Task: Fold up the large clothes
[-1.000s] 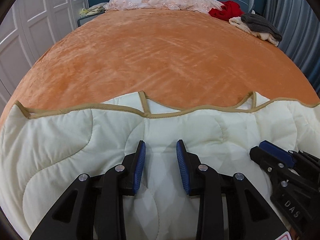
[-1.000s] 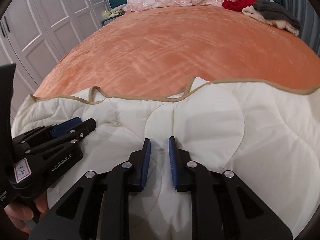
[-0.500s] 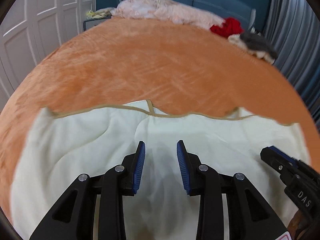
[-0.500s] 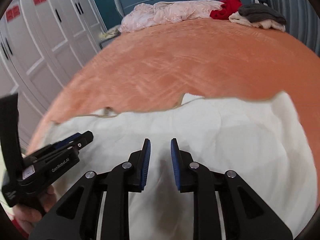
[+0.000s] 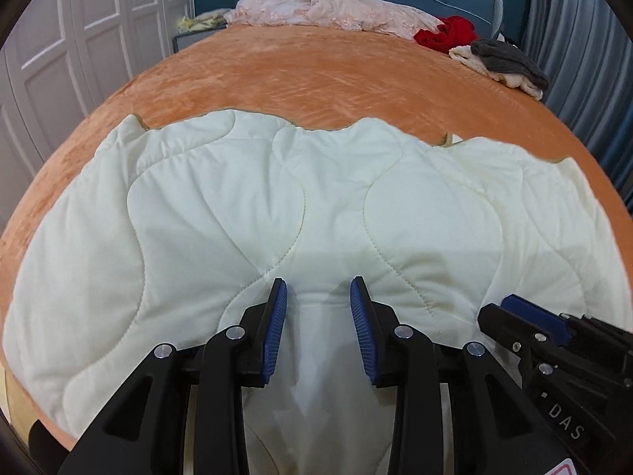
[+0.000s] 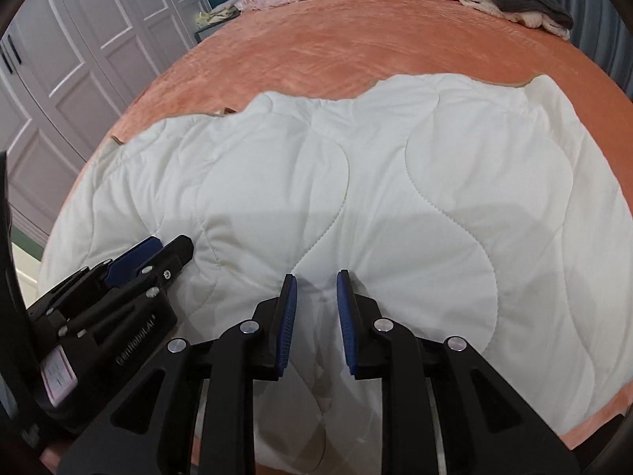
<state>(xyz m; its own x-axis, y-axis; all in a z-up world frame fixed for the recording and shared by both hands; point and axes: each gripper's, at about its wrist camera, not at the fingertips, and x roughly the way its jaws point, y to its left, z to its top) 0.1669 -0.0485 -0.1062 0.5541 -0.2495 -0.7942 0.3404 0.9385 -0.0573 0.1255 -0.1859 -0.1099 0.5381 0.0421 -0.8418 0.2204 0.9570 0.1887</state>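
A large cream quilt (image 5: 237,206) (image 6: 435,182) lies across the near half of an orange bed cover (image 5: 316,71) (image 6: 336,47). Its far edge is a soft fold, with bits of tan trim peeking out at the corners. My left gripper (image 5: 318,289) is shut on a raised ridge of the quilt at its near edge. A little to its right, my right gripper (image 6: 315,281) pinches the same edge between narrower jaws. Each gripper shows in the other's view: the right gripper (image 5: 510,308) at lower right, the left gripper (image 6: 166,245) at lower left.
At the head of the bed lie pink bedding (image 5: 328,8), a red garment (image 5: 447,33) and a grey and cream pile of clothes (image 5: 506,63). White wardrobe doors (image 5: 79,39) stand on the left. A grey curtain (image 5: 585,59) hangs on the right.
Both grippers have drawn back toward the near side with the quilt edge in them. The tan-trimmed far edge has slid closer and now shows as a plain fold, with more quilt in view.
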